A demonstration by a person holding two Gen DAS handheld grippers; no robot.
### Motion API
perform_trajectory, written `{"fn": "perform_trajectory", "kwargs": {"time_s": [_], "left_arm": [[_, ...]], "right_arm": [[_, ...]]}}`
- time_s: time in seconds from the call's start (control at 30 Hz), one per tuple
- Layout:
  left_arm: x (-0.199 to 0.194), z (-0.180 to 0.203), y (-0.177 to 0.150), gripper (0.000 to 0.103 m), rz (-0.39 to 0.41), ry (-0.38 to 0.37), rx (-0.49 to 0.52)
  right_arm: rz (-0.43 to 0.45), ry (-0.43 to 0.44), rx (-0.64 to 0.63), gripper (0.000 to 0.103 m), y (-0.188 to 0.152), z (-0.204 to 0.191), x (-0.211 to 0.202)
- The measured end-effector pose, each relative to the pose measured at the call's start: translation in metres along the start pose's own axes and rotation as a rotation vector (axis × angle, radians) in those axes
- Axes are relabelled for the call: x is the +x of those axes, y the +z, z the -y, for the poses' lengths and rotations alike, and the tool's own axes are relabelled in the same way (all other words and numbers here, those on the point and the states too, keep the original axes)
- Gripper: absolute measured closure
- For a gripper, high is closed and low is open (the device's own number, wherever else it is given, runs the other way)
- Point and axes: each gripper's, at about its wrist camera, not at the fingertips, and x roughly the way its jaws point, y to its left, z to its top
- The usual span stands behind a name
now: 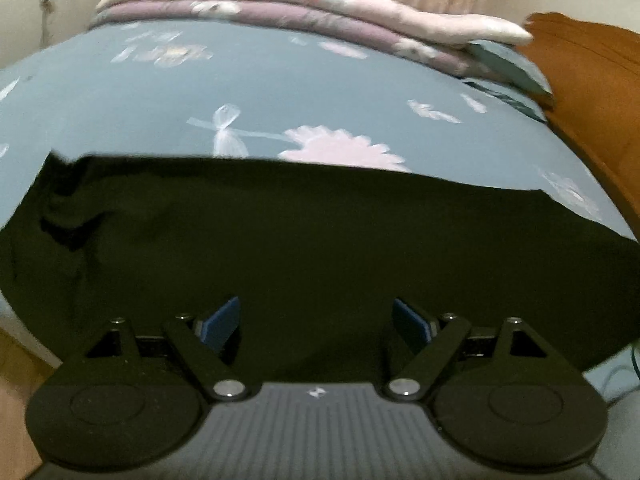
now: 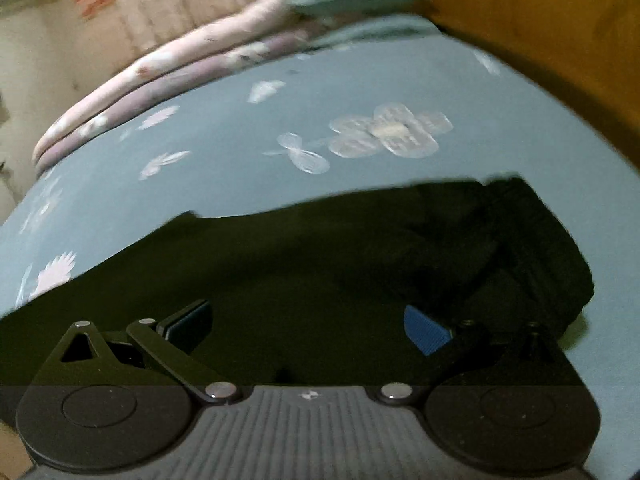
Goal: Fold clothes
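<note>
A black garment [image 1: 304, 240] lies spread flat on a blue flowered bedsheet [image 1: 120, 92]. In the left wrist view my left gripper [image 1: 316, 320] hovers over its near part, blue pads [image 1: 224, 320] wide apart, nothing between them. The right wrist view shows the same black garment [image 2: 320, 256], bunched into folds at its right end [image 2: 536, 248]. My right gripper [image 2: 308, 324] stands open over the cloth, its blue pads [image 2: 424, 330] apart and clamping nothing.
Folded pink and mauve quilts [image 1: 280, 4] lie along the far side of the bed, with a grey-blue pillow [image 1: 508, 64] beside them. An orange-brown wooden board [image 1: 592, 92] borders the bed on the right. The floor [image 1: 16, 360] shows at the lower left.
</note>
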Motion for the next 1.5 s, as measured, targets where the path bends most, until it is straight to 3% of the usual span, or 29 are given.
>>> {"fn": "perform_trajectory", "kwargs": {"time_s": [0.17,0.3,0.37,0.43,0.63,0.8,0.97,1.1,1.17,1.27,1.5], "left_arm": [[-0.005,0.027,-0.008,0.019,0.028,-0.038,0.124],[-0.002,0.034,-0.02,0.019,0.026,-0.053,0.158],[0.001,0.031,-0.025,0.019,0.017,-0.055,0.147],[0.003,0.028,-0.03,0.019,0.007,-0.057,0.136],[-0.001,0.024,-0.045,0.017,-0.014,-0.052,0.148],[-0.013,0.022,-0.053,0.016,-0.029,-0.063,0.177],[-0.015,0.023,-0.032,0.016,0.02,-0.095,0.168],[-0.001,0.038,-0.02,0.016,0.038,-0.116,0.183],[0.006,0.046,-0.022,0.016,0.026,-0.122,0.201],[0.015,0.048,-0.036,0.016,-0.018,-0.114,0.21],[0.003,0.047,-0.052,0.014,-0.004,-0.087,0.248]], "right_arm": [[0.004,-0.007,-0.261,0.0,-0.035,-0.07,-0.011],[-0.058,-0.029,-0.354,0.0,-0.061,-0.101,0.008],[-0.102,-0.042,-0.335,0.0,-0.076,-0.103,0.02],[-0.053,-0.065,-0.363,0.0,-0.087,-0.108,0.019],[-0.026,-0.105,-0.327,0.0,-0.091,-0.112,0.02],[-0.07,-0.122,-0.307,0.0,-0.084,-0.113,0.02],[0.022,-0.067,-0.33,0.0,-0.083,-0.138,-0.004],[-0.011,-0.016,-0.324,0.0,-0.092,-0.156,0.01],[-0.053,-0.008,-0.328,0.0,-0.102,-0.161,0.02],[0.01,-0.025,-0.354,0.0,-0.12,-0.161,0.016],[0.028,-0.049,-0.314,0.0,-0.126,-0.161,0.011]]}}
